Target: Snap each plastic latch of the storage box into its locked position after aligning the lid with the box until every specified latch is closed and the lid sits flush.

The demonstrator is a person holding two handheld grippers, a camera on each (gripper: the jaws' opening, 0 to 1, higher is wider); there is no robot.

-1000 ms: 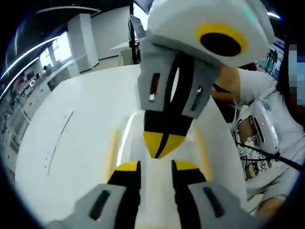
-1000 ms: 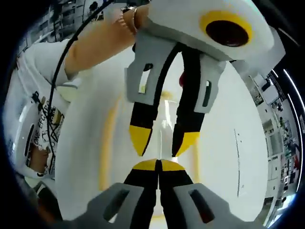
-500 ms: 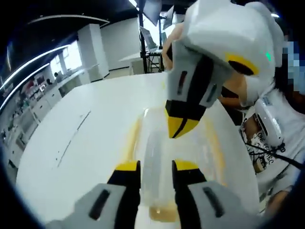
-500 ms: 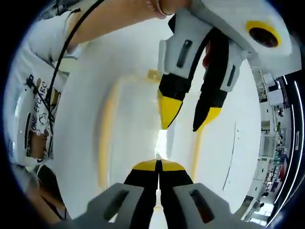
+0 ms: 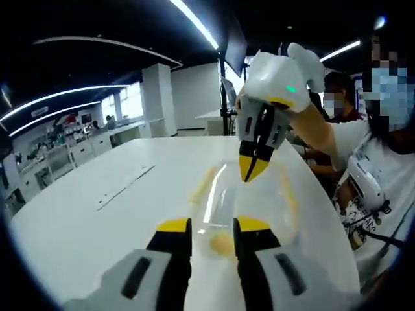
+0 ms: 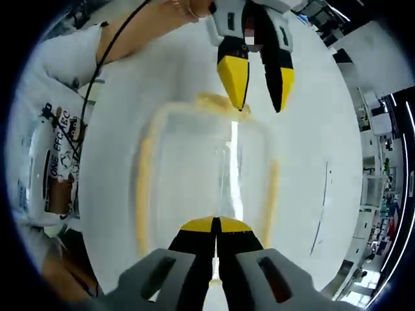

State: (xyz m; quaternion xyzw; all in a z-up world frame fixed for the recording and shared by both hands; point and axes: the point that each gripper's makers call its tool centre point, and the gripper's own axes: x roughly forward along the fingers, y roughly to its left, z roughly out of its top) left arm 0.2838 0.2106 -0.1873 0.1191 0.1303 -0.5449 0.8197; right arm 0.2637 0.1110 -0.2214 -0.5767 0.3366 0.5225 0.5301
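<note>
Both my grippers have pulled back from a second ago, when they nearly met over the lid. My left gripper (image 5: pixel 212 227) is parted a little, holding nothing, above the near end of the box (image 5: pixel 243 201) on the table (image 5: pixel 97 220). My right gripper (image 6: pixel 216 224) is pressed together, empty, at the opposite end, the lid (image 6: pixel 207 175) lying between us.

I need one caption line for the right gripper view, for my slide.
Shut right gripper over a clear plastic storage box with yellow rim; open left gripper at its far latch.
</note>
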